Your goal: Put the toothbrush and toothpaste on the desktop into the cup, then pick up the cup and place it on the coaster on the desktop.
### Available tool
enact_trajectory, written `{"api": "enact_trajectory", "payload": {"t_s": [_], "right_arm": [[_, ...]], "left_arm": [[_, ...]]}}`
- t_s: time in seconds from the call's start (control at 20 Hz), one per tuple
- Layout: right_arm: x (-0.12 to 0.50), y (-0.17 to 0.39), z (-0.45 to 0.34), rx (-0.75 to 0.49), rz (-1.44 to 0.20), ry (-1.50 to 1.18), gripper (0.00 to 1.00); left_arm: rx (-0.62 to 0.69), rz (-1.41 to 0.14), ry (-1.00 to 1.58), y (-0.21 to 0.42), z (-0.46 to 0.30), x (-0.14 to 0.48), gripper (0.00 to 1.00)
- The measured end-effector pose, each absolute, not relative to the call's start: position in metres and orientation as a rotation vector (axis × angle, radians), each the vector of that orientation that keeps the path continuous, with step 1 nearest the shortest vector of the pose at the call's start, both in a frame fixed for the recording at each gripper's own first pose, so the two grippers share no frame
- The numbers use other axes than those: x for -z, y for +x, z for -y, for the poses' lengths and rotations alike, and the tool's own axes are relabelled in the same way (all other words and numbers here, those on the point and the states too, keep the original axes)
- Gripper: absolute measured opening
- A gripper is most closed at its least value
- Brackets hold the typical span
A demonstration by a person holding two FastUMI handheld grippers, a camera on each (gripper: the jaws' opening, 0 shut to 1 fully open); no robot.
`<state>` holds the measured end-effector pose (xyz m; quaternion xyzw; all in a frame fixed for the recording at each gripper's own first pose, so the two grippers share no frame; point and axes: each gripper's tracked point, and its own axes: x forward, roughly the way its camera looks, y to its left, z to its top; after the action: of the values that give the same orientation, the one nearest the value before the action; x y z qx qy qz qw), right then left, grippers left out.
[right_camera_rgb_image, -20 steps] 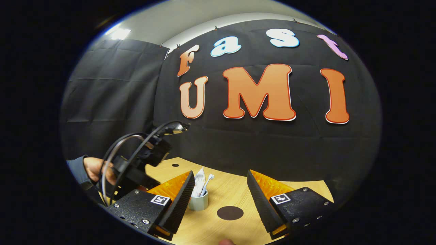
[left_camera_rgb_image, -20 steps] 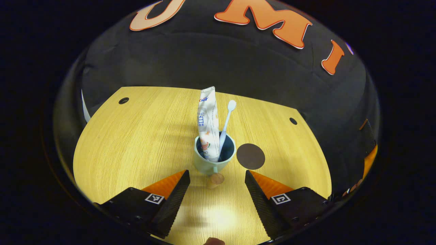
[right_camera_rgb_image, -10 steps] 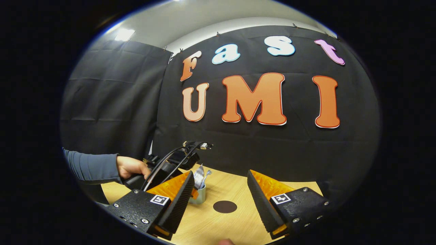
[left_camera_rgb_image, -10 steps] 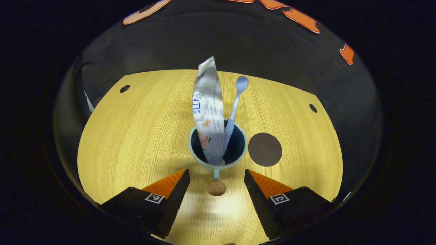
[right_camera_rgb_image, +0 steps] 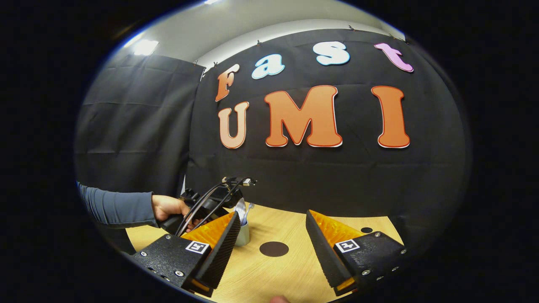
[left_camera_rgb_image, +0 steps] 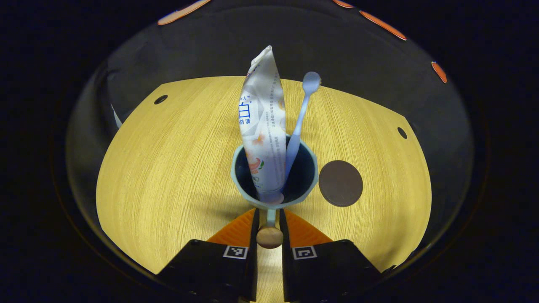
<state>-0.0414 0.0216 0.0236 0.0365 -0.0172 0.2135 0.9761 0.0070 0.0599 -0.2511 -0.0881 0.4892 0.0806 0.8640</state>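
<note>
Left gripper view: looking steeply down over the left tool [left_camera_rgb_image: 268, 219], close above the cup [left_camera_rgb_image: 273, 179] and tabletop [left_camera_rgb_image: 168, 168]. Right gripper view: riding higher and farther back on the right tool [right_camera_rgb_image: 273, 240], facing level toward the booth wall [right_camera_rgb_image: 294, 176]. Shared between both: cup [right_camera_rgb_image: 242, 235], coaster [right_camera_rgb_image: 273, 249] [left_camera_rgb_image: 340, 183] and tabletop [right_camera_rgb_image: 269, 273] ahead of the tools.

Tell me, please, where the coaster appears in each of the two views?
Left gripper view: the coaster lies right of centre, just right of the cup.
Right gripper view: the coaster lies low and central, again right of the cup.
Shared landmark: the cup.
</note>
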Motion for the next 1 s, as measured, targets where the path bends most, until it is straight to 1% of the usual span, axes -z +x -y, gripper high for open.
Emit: {"api": "enact_trajectory", "payload": {"t_s": [0.25, 0.3, 0.55, 0.65, 1.0], "right_arm": [[-0.007, -0.042, -0.008, -0.396, 0.008, 0.083, 0.93], [-0.007, -0.043, -0.007, -0.396, 0.005, 0.093, 0.93], [-0.001, -0.046, 0.005, -0.371, -0.008, 0.119, 0.93], [0.002, -0.046, 0.010, -0.361, -0.014, 0.122, 0.93], [0.010, -0.054, 0.034, -0.317, -0.030, 0.099, 0.93]], "left_arm": [[-0.131, -0.972, -0.171, 0.007, -0.059, 0.243, 0.20], [-0.125, -0.959, -0.158, 0.009, -0.060, 0.242, 0.22], [-0.068, -0.895, -0.093, 0.012, -0.061, 0.252, 0.21], [-0.037, -0.890, -0.084, 0.012, -0.064, 0.250, 0.22], [0.029, -0.915, -0.062, 0.007, -0.070, 0.250, 0.21]]}}
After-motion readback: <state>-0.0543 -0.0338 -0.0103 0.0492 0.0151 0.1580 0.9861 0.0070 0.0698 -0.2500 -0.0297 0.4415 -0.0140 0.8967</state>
